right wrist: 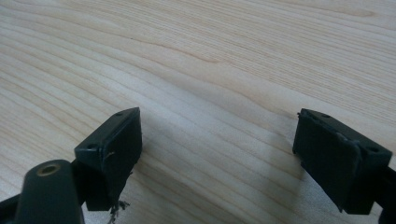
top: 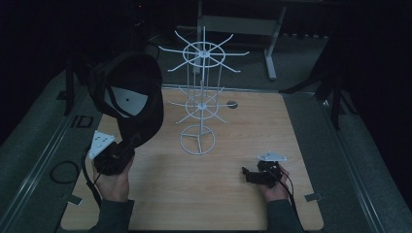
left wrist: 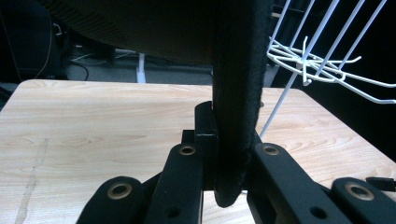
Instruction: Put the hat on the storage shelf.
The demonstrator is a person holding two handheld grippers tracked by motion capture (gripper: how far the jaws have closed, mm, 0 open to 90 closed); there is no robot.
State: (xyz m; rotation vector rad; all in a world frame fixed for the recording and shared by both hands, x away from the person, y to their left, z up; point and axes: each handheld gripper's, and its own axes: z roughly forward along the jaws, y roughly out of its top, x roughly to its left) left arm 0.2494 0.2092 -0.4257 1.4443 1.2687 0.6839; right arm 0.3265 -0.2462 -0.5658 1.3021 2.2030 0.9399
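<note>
A black cap (top: 130, 94) with a white inner lining hangs in the air over the table's left side, left of the white wire rack (top: 200, 92). My left gripper (top: 130, 144) is shut on the cap's brim (left wrist: 235, 116), which runs upright between the jaws in the left gripper view. The rack's wire arms (left wrist: 322, 65) stand just right of the brim. My right gripper (top: 244, 173) rests low at the front right of the table, pointing left. It is open, with bare wood between its fingers (right wrist: 114, 154).
The wooden table (top: 243, 131) has a small round hole (top: 232, 104) behind the rack. A grey table frame (top: 243, 29) stands beyond the far edge. A cable loop (top: 64, 171) lies on the grey floor at left.
</note>
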